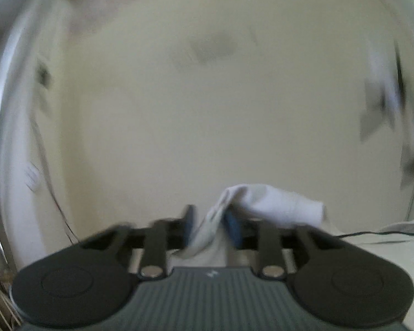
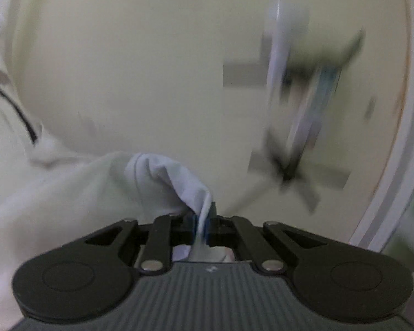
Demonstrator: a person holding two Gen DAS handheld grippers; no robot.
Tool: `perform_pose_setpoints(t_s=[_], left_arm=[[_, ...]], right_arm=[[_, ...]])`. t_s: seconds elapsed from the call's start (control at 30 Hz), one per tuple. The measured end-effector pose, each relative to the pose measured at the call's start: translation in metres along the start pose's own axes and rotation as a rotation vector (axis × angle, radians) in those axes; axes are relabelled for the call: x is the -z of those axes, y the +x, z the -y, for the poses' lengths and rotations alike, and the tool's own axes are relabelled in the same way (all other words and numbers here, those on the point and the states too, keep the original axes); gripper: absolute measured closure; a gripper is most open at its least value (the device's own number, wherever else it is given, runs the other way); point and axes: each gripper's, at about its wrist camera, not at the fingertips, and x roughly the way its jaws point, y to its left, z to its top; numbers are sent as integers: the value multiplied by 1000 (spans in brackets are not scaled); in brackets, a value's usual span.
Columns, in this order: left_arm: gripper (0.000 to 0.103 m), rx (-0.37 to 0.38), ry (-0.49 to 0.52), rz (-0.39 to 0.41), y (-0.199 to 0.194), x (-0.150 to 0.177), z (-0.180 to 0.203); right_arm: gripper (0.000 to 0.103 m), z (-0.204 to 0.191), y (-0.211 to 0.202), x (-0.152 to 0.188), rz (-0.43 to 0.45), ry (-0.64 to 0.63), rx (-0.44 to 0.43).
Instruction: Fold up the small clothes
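A blurred cream table (image 1: pixel 207 110) fills both views. Left tongs (image 1: pixel 211 224) stand parted around white cloth (image 1: pixel 276 204) at 6 o'clock; right tongs (image 2: pixel 202 224) pinch it. Folding looks unfinished.

The cloth (image 2: pixel 162 182) is soft, matt white fabric, creased where the right gripper's (image 2: pixel 202 222) blue pads pinch it; the same white fabric (image 1: pixel 273 204) lies loose between the parted blue pads of the left gripper (image 1: pixel 211 223). Both grippers look like matt black plastic, with a ribbed grey body and dull metal rivets (image 1: pixel 271 271). The table (image 1: pixel 207 110) is a smooth, matt cream surface with a paler smooth rim (image 2: pixel 400 165).
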Motion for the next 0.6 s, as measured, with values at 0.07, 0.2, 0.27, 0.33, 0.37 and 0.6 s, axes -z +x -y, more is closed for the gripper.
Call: perform_pose_setpoints(t_s=[0.07,0.2,0.27,0.33,0.37,0.6], left_arm=[[68,36,108,-237,64,50,45],[84,100,155,-435,99,119,72],[77,132,169,-421,88,126,60],[62,171,151,-411,71,125,43],[59,194,137,-409,60,125,33],[46,398,54,-442,-34,128,-19]], right_arm=[[103,-8,63,42,-175,20,24],[103,-6,76,96,-274,45,-45],[70,11,53,110,-273,131,-113],[40,27,27,120,-250,226,-195],[40,35,11,125,-219,255,-216],[40,43,-58,178,-259,392,-254]])
